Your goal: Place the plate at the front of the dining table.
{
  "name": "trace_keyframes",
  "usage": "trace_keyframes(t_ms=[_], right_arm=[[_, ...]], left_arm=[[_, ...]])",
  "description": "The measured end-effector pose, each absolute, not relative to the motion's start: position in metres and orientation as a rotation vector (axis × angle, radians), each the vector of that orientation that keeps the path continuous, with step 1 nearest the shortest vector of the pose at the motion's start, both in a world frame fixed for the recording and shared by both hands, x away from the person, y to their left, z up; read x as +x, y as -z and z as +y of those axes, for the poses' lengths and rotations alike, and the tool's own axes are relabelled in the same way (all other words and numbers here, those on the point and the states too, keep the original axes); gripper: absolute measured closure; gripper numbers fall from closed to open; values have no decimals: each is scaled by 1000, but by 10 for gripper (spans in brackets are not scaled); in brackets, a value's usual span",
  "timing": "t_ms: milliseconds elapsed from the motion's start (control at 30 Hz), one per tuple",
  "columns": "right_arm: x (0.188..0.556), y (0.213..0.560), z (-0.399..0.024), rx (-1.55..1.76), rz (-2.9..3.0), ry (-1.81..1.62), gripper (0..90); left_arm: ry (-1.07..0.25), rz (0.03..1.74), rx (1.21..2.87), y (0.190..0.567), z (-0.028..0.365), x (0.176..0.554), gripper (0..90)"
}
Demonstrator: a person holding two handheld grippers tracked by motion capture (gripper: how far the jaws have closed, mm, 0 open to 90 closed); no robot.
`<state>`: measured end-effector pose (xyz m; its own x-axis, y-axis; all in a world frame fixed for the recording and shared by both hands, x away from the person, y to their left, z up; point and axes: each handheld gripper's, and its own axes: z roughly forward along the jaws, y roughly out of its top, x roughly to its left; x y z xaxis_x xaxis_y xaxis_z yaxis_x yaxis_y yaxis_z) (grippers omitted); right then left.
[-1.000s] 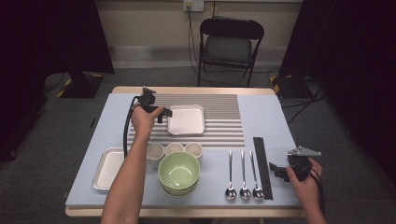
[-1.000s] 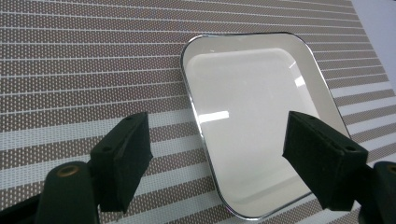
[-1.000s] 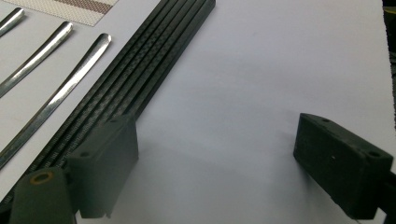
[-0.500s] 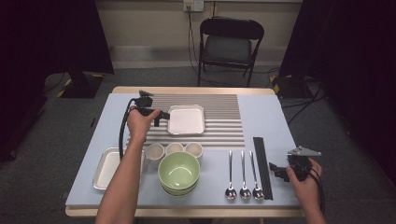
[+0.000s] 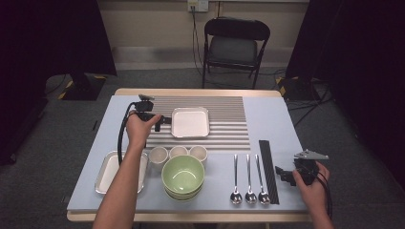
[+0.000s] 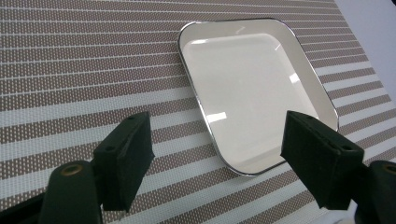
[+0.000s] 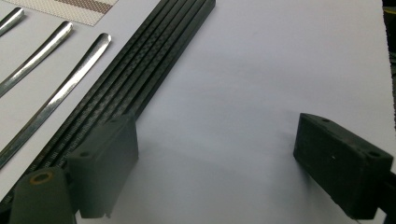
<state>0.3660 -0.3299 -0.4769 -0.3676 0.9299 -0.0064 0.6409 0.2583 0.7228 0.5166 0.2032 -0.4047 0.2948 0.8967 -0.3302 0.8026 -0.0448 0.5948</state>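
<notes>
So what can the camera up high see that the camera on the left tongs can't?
The high view alone has the green bowl, three small cups, three spoons, the black strip, a second tray, the chair and the right tongs. The left gripper view alone gives a close look between the left tongs, open with nothing held. Both share the white square plate on the striped mat.

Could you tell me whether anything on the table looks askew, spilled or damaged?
Nothing stands out. The white square plate lies flat and square on the striped grey placemat, the three steel spoons lie parallel, and the three small white cups form a neat row behind the stacked green bowls. No spills or breakage.
</notes>
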Motion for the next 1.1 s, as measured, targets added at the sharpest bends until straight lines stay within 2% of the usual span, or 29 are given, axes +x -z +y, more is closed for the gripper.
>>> trace_keyframes(t_ms=[1100], right_arm=[[366,477,-330,1423,2103,-892,127]], left_arm=[[-167,1474,1845,398,228,488,236]])
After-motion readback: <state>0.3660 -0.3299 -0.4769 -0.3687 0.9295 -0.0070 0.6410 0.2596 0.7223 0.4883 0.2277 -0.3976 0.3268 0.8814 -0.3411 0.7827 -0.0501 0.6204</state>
